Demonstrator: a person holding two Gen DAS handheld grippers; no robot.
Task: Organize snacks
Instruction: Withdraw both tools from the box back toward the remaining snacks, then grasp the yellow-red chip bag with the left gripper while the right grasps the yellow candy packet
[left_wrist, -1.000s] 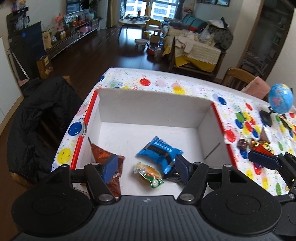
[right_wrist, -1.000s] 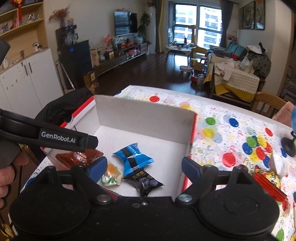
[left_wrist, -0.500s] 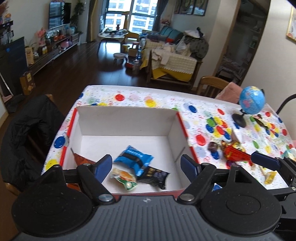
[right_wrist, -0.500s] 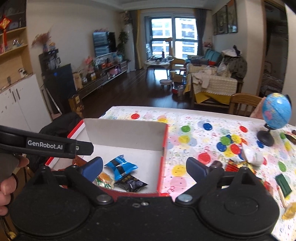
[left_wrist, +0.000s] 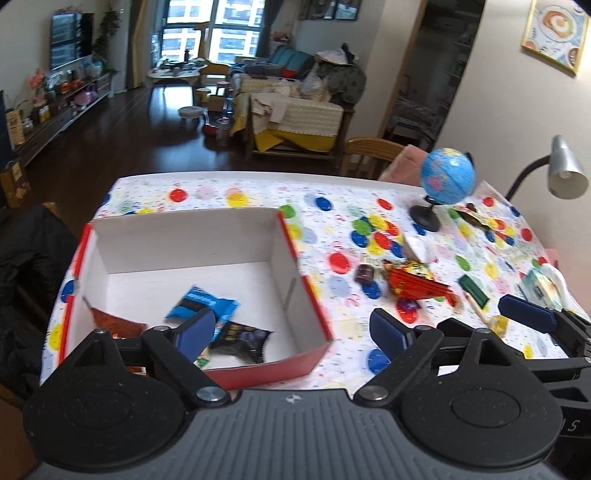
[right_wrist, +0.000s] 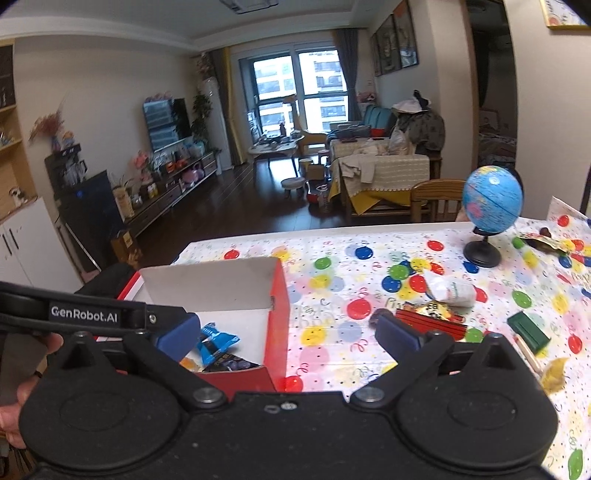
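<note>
Table w/ balloon-print cloth (left_wrist: 332, 192) is stretching out ahead of both sets of fingers. Red-and-white box (left_wrist: 284, 254) is sitting open on it, its right wall lying just ahead of the gap btwn the left gripper (left_wrist: 291, 330) fingers; in the right wrist view it's lying ahead of the right gripper's (right_wrist: 288, 336) left finger. Both grippers are spreading their jaws, nothing btwn them, pads released. Globe (left_wrist: 447, 177) is standing far ahead & right of the left gripper's right finger. Loose snacks are lying outside the box: red packet (left_wrist: 413, 286) just beyond the left gripper's right finger, green block (right_wrist: 528, 330) right of the right gripper's right finger. Inside the box, blue packet (left_wrist: 201, 304), dark packet (left_wrist: 242, 338) & brown packet (left_wrist: 110, 323) are resting around the left gripper's left finger.
</note>
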